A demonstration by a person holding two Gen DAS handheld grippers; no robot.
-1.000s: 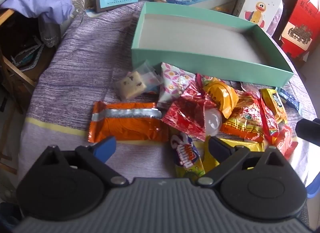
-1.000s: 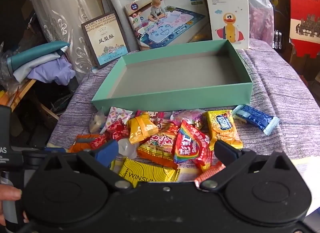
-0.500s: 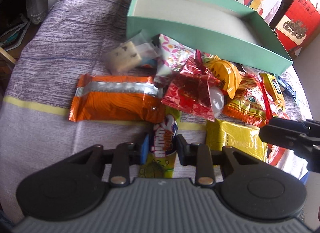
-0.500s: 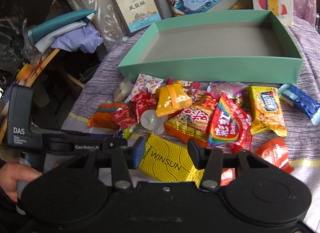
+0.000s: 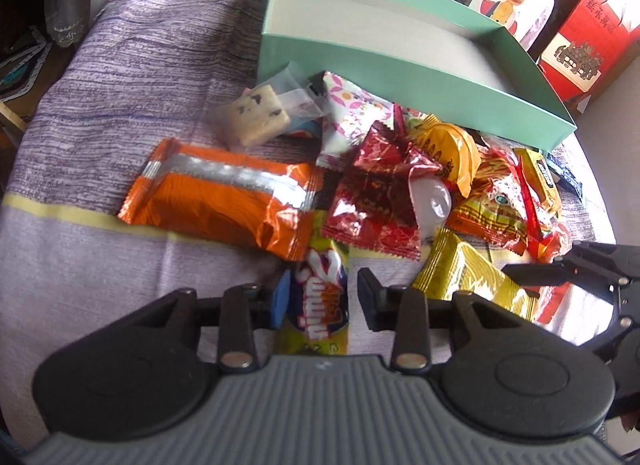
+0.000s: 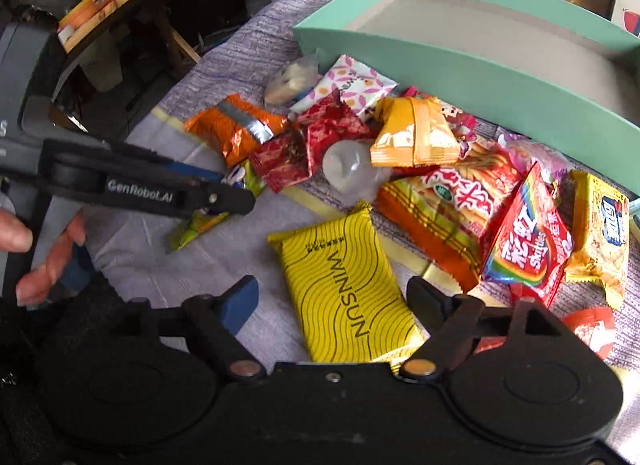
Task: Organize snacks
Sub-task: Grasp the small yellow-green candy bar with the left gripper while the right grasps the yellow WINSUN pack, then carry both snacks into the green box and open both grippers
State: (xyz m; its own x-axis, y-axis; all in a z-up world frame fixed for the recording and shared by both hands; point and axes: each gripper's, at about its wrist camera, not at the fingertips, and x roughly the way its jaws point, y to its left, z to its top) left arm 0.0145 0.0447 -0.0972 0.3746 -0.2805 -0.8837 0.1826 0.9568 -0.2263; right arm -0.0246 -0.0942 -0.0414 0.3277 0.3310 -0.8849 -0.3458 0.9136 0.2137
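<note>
Shallow mint-green cardboard box (image 5: 404, 73) sits at the far side of the table (image 5: 120, 65), which is covered in a purple striped cloth — its grey interior holds nothing visible. All snacks lie in a loose pile on the cloth in front of the box's near wall.

Left gripper (image 5: 318, 295): fingers straddle a yellow-green gummy packet with red lettering (image 5: 320, 297); the blue-padded finger touches the packet's left edge, the other stands slightly off its right edge. The fingers are opening, not clamped on it. The packet's far end tucks under an orange foil wrapper with a silver stripe (image 5: 224, 193).

Right gripper (image 6: 332, 305): fingers opening, spread wide to either side of a flat yellow WINSUN packet (image 6: 344, 285), which lies on the cloth between them without touching either pad.

Also in the pile — a clear-wrapped pale nougat block (image 5: 258, 117), a crinkled red foil packet (image 5: 376, 193), a translucent jelly cup (image 5: 434, 201), a rainbow Skittles bag (image 6: 528, 241). A person's hand (image 6: 44, 253) grips the left gripper's handle in the right wrist view.
</note>
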